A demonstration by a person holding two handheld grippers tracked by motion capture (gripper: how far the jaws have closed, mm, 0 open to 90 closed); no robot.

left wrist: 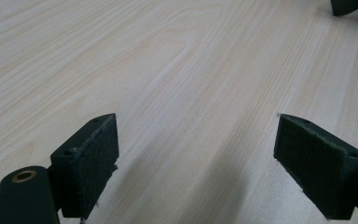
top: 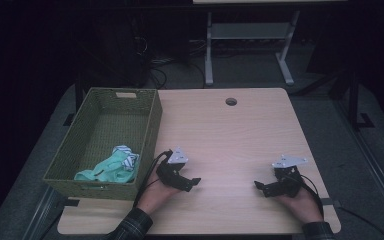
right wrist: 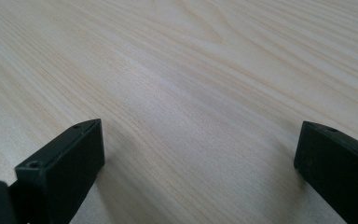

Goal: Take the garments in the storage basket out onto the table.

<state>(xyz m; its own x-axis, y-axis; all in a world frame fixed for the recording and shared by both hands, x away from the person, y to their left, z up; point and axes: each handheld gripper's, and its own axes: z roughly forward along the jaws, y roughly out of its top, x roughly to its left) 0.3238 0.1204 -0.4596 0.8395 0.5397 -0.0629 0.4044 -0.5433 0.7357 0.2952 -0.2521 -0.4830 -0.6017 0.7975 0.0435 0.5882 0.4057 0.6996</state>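
Presently my left gripper [top: 194, 184] and right gripper [top: 260, 187] rest low on the bench [top: 240, 130], well apart, jaws of both spread wide with nothing between them. The teal clothes [top: 111, 167] lie in the woven basket [top: 142, 105], just beside my left gripper.

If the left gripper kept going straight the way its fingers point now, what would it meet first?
Probably the right gripper: the left gripper points across bare table toward it, and a dark tip shows ahead in the left gripper view. Depth and height are unclear.
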